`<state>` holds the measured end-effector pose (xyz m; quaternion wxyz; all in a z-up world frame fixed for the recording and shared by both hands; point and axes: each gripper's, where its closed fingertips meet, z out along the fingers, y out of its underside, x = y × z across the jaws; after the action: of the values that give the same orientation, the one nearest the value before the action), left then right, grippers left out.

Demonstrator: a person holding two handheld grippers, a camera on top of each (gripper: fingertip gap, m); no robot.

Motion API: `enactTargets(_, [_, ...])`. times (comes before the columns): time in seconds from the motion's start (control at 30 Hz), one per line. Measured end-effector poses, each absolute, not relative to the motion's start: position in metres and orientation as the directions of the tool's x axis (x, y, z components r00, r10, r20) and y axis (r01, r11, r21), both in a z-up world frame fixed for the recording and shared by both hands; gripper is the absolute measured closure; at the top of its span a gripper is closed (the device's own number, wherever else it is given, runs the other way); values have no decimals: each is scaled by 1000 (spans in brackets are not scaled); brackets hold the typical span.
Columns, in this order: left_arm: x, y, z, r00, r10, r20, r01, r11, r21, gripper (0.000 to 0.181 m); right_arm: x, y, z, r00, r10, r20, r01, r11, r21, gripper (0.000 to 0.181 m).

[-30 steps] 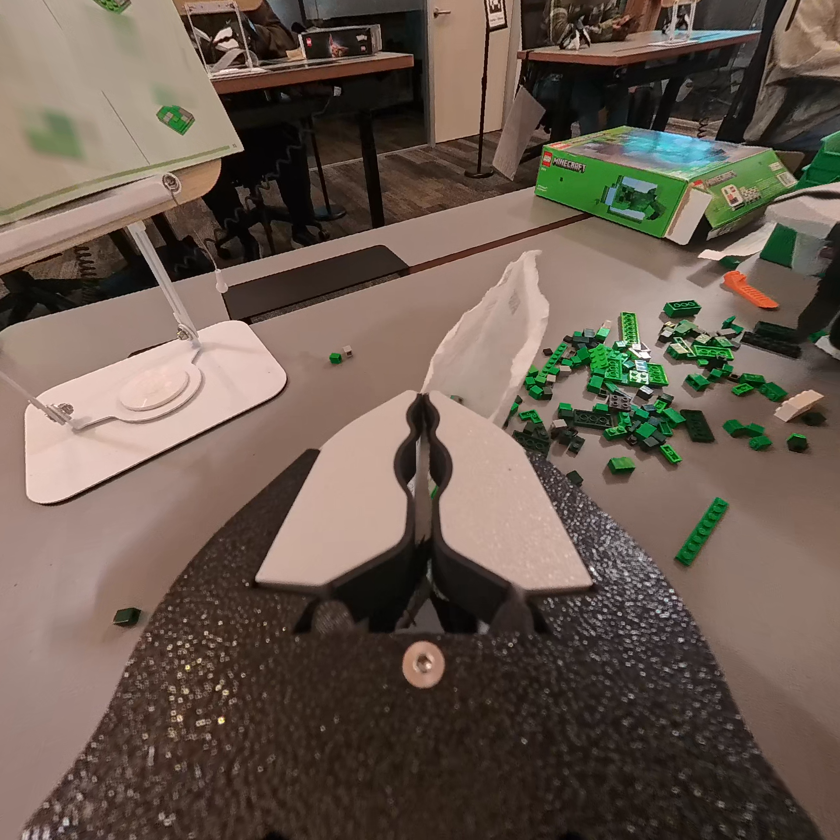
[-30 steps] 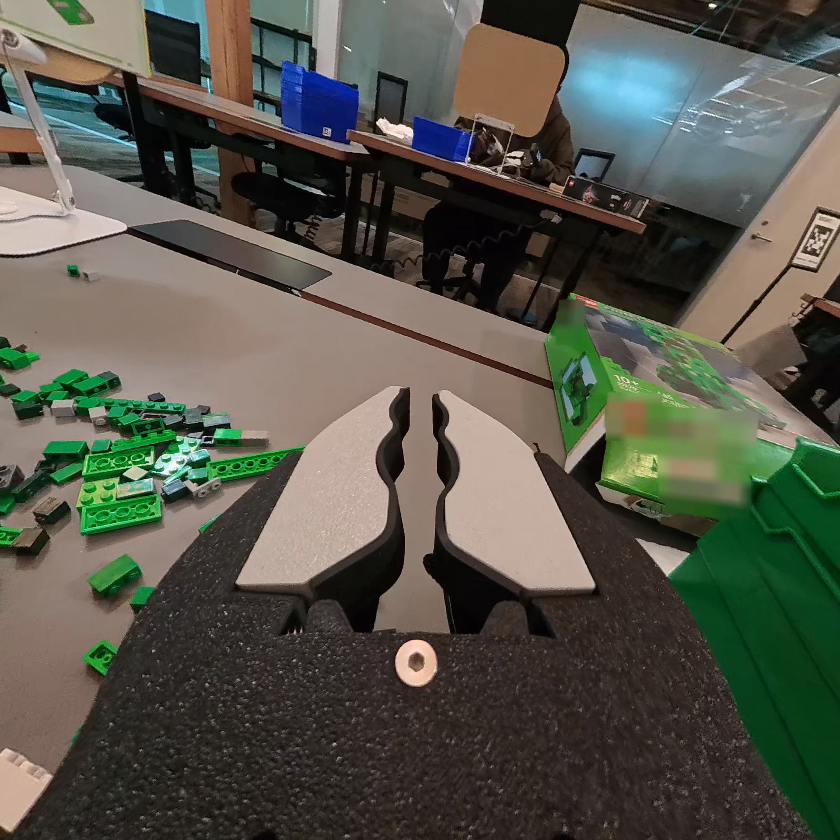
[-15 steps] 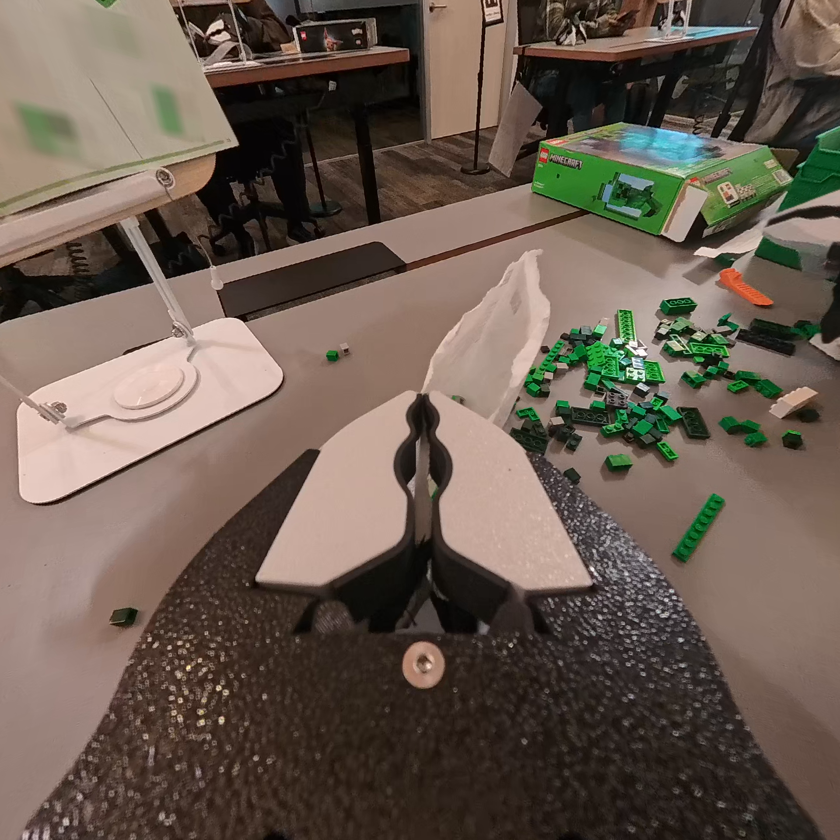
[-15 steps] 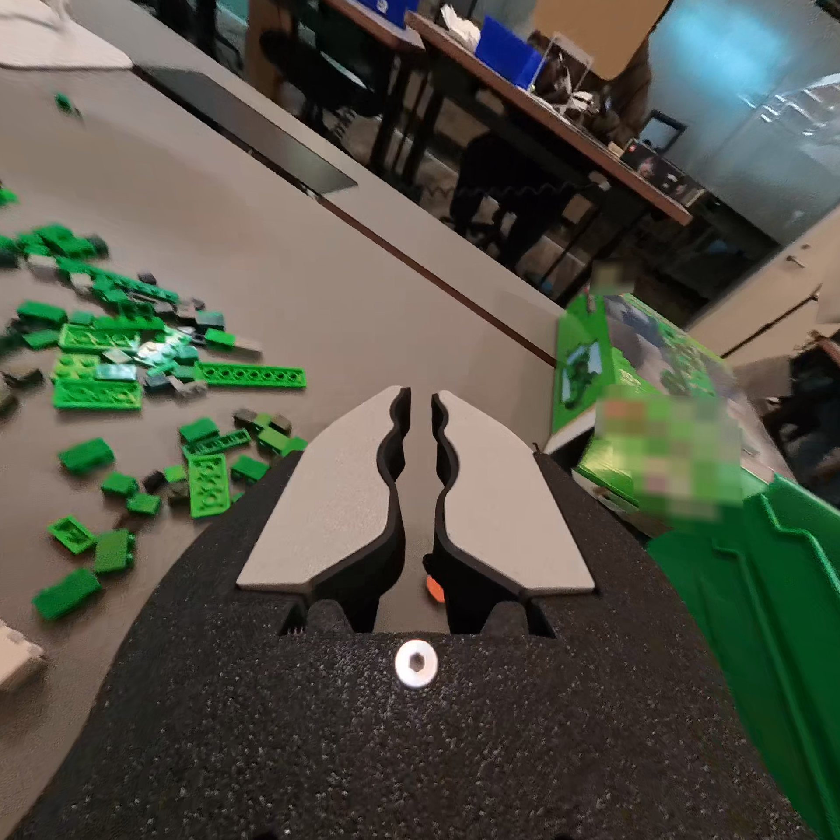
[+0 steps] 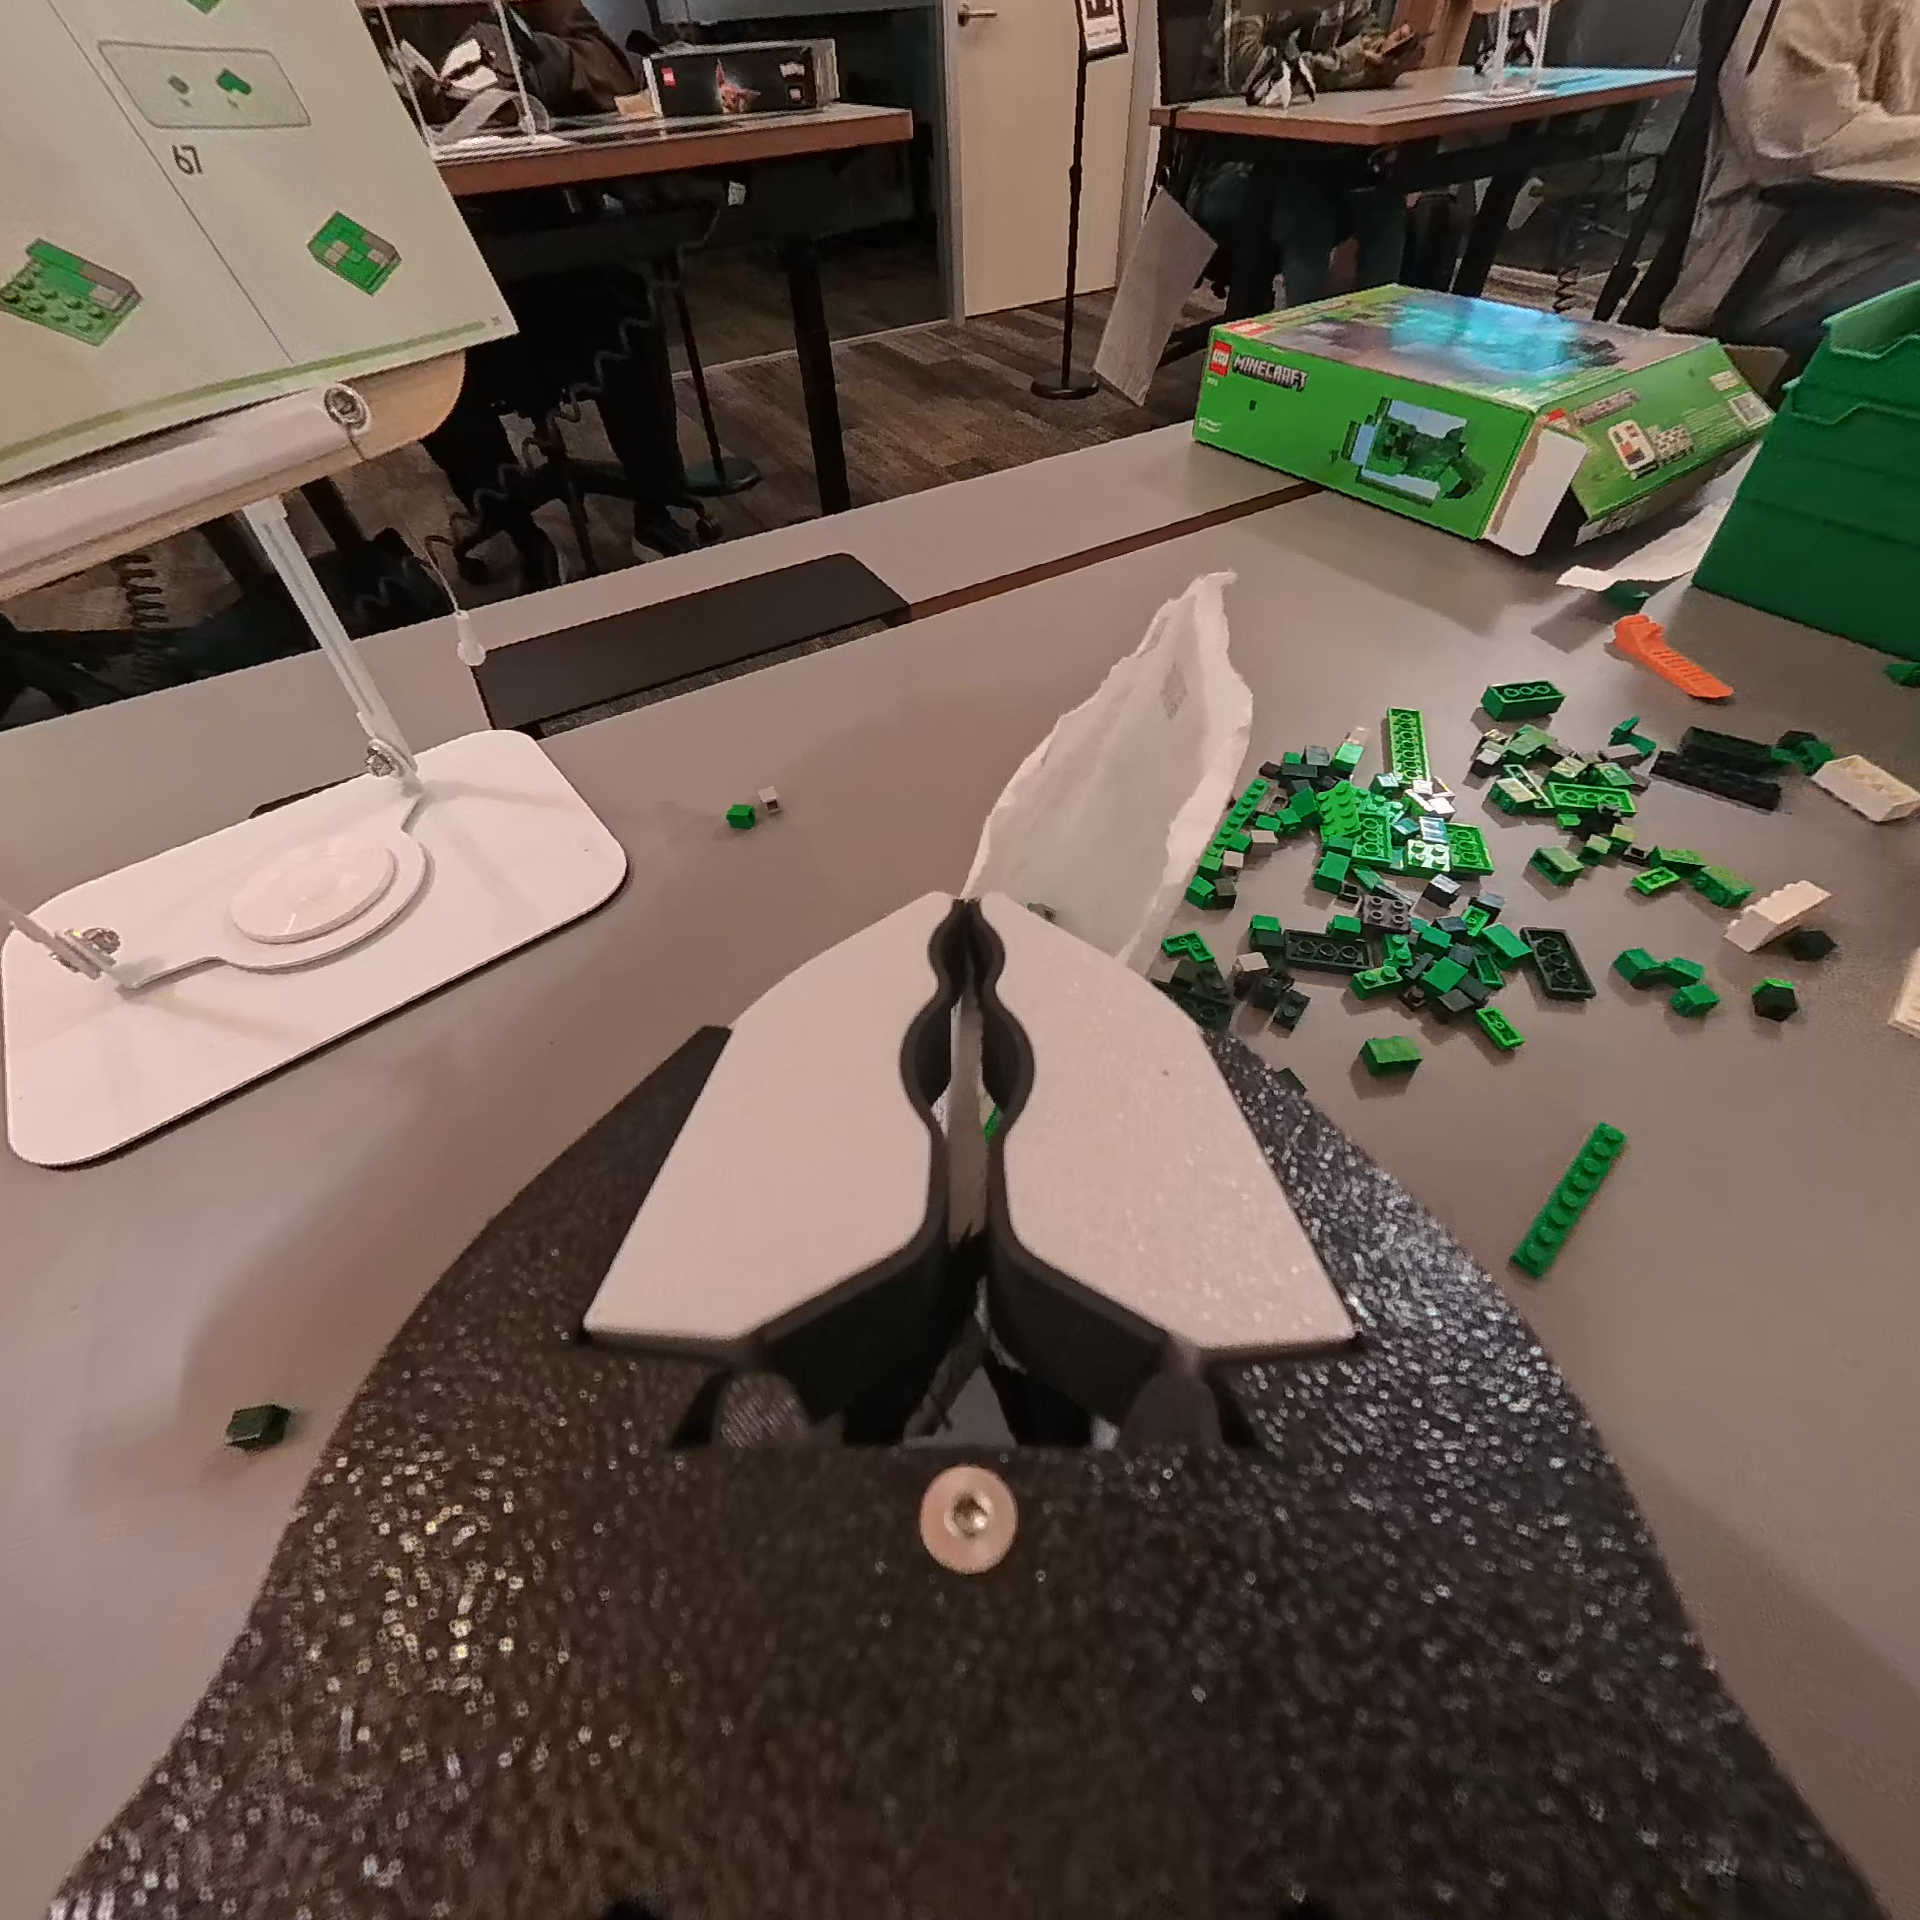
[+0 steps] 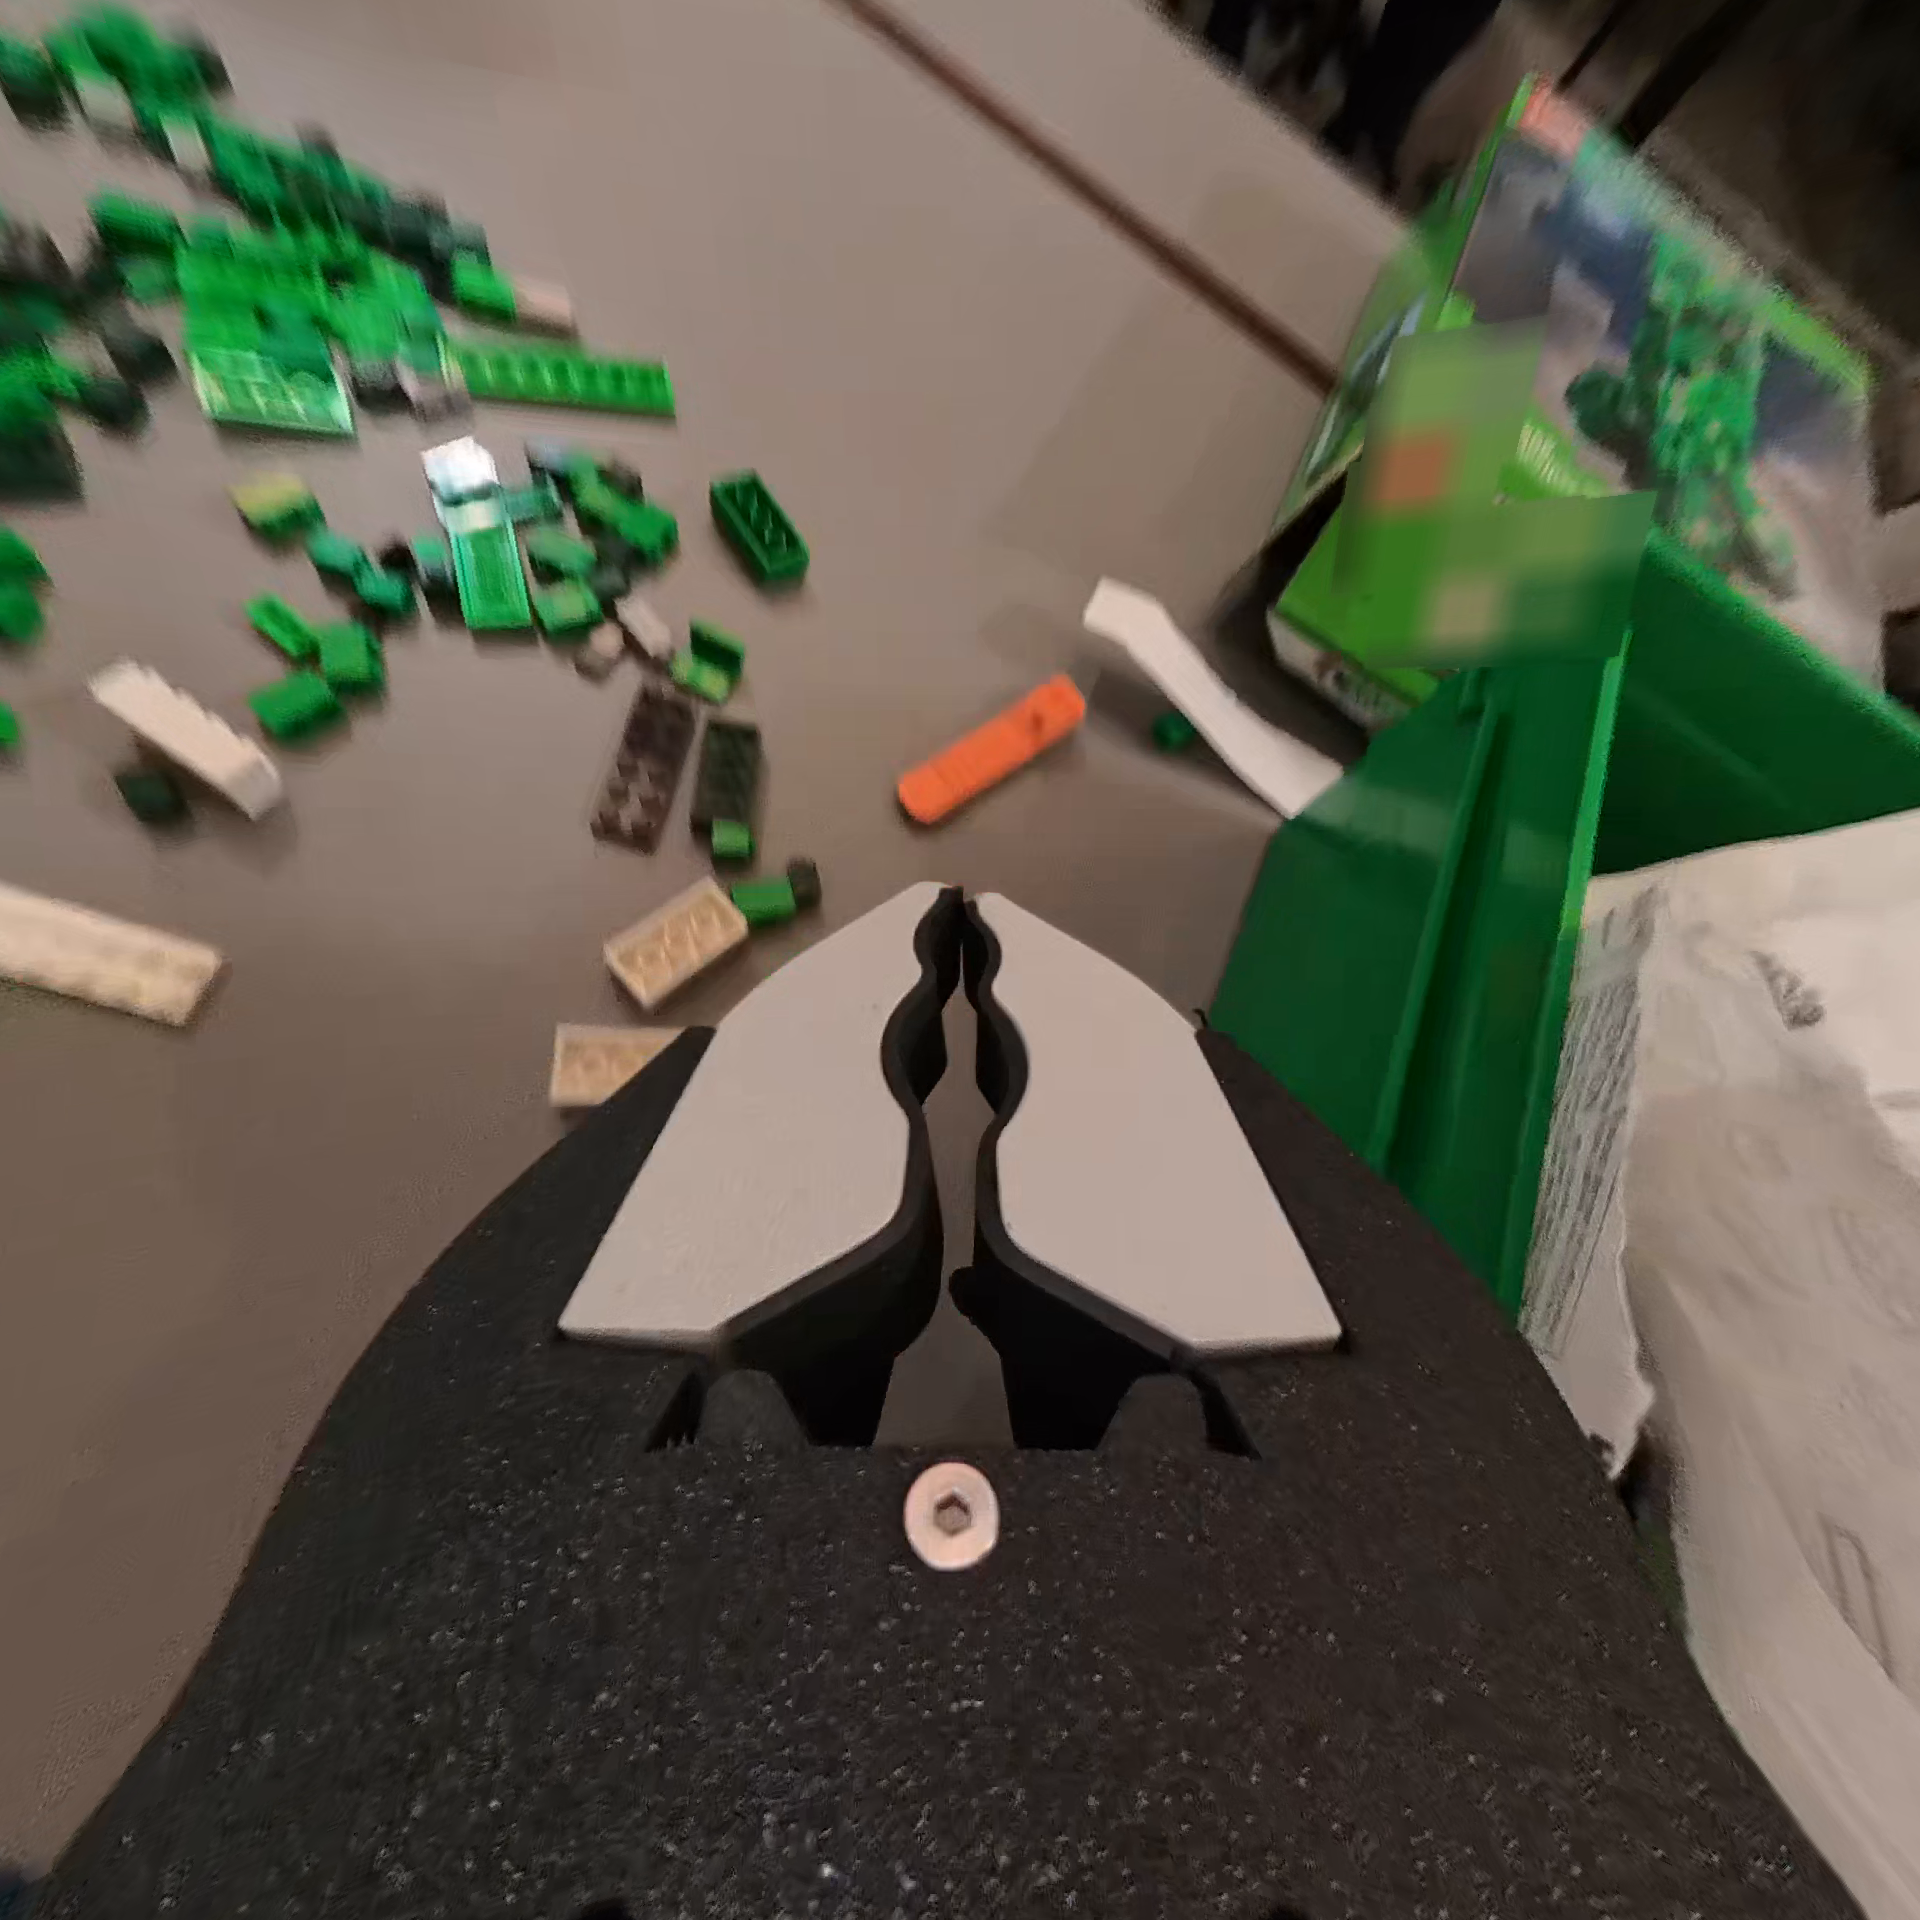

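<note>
My left gripper (image 5: 968, 920) has its jaws pressed together on a thin white paper bag (image 5: 1127, 790), which stands up beyond the tips over the grey bench (image 5: 831, 831). Just beside the bag, toward the bench's right side, lies a scatter of green bricks (image 5: 1392, 862); a long green plate (image 5: 1569, 1197) lies apart, nearer me. At the left edge stands a white stand (image 5: 301, 914) carrying an open booklet (image 5: 208, 208). Toward the far right corner a green box (image 5: 1475, 416) lies with one end flap open.

My right gripper (image 6: 958, 906) has its jaws nearly together, tips almost meeting, with nothing between them. It hangs over loose tan plates (image 6: 675, 940), an orange tool (image 6: 992, 748) beyond, a green bin (image 6: 1455, 935) just beside it holding a white bag (image 6: 1766, 1247). The bricks are all loose; nothing assembled shows.
</note>
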<state>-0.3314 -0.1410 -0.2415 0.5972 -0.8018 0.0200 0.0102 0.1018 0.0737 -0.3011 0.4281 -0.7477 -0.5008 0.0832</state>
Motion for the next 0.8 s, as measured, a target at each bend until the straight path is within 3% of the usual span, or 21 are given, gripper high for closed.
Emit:
enactTargets(0.2, [-331,-140,-242,999,-23,-41,-46,-291,-956,181,107,63,-332,400,873,278,805,-190,-563,179])
enactTargets(0.37, [-329,-139,-243,999,-28,-42,-48,-292,-955,181,40,38,-341,167,970,176,780,-21,-625,180])
enactTargets(0.5, [-325,-138,-242,998,-40,-47,-56,-290,-955,181,-6,26,-363,-64,971,230,832,179,-525,181])
enactTargets(0.6, [-323,-138,-241,998,-49,-51,-63,-288,-955,181,-19,13,-382,-195,969,152,875,242,-418,181])
enactTargets(0.8, [-319,-137,-239,997,-64,-52,-68,-283,-957,181,-30,16,-383,-229,970,81,896,243,-371,181])
